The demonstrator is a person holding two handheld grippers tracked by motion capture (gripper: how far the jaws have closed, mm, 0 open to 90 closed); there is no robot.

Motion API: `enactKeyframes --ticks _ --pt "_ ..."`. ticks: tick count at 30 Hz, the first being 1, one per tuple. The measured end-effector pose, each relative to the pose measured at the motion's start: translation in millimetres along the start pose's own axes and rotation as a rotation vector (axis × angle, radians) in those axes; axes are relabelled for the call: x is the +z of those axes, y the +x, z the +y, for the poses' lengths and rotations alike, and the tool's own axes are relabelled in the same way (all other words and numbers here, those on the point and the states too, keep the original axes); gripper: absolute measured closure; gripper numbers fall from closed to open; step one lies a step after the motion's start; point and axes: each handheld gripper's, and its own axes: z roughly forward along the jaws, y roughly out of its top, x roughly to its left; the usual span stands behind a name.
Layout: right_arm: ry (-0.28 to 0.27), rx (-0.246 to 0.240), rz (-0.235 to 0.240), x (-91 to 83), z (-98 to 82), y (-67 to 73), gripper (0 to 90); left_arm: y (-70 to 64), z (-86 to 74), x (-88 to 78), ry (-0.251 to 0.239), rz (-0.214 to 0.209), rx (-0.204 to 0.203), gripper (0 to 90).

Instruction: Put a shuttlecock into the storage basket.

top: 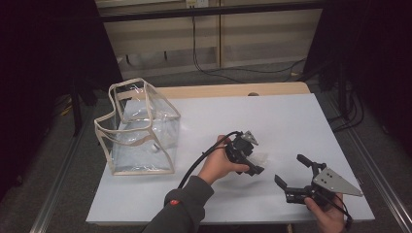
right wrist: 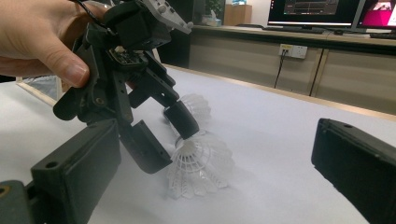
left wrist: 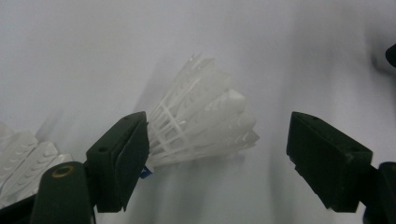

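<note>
A white shuttlecock [left wrist: 201, 126] lies on its side on the white table, between the jaws of my left gripper [left wrist: 217, 135]. Those jaws stand wide apart; one pad sits by the cork end and the other is well clear of the skirt. In the right gripper view the left gripper [right wrist: 170, 140] straddles the same shuttlecock [right wrist: 198, 170] from above. A second shuttlecock [right wrist: 196, 105] lies just behind it. From above, the left gripper [top: 257, 160] is near the table's middle. My right gripper [top: 291, 170] rests to its right, open and empty, pointing at it.
A clear plastic bag [top: 141, 128] with beige trim stands open at the table's left side. The white table [top: 272, 116] ends in a wooden strip at the back. Cables trail from both grippers. Dark floor surrounds the table.
</note>
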Motion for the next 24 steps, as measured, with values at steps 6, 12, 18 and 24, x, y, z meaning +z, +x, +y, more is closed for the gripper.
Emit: enactKeyframes --ticks 6,12,18,24 --pt "0.002 0.001 0.002 0.2 0.2 0.6 1.3 -0.4 0.8 -0.1 -0.011 0.002 -0.039 21.7" --pt "0.001 0.000 0.000 0.3 -0.2 0.1 1.3 -0.9 2.2 1.2 -0.027 0.019 -0.055 23.4" --pt "0.001 0.000 0.001 0.0 0.0 0.2 1.3 -4.2 4.6 3.5 -0.014 0.039 -0.038 23.7" --pt "-0.001 0.001 -0.001 -0.1 0.3 0.6 1.3 -4.4 4.9 3.4 -0.019 0.054 -0.052 29.3"
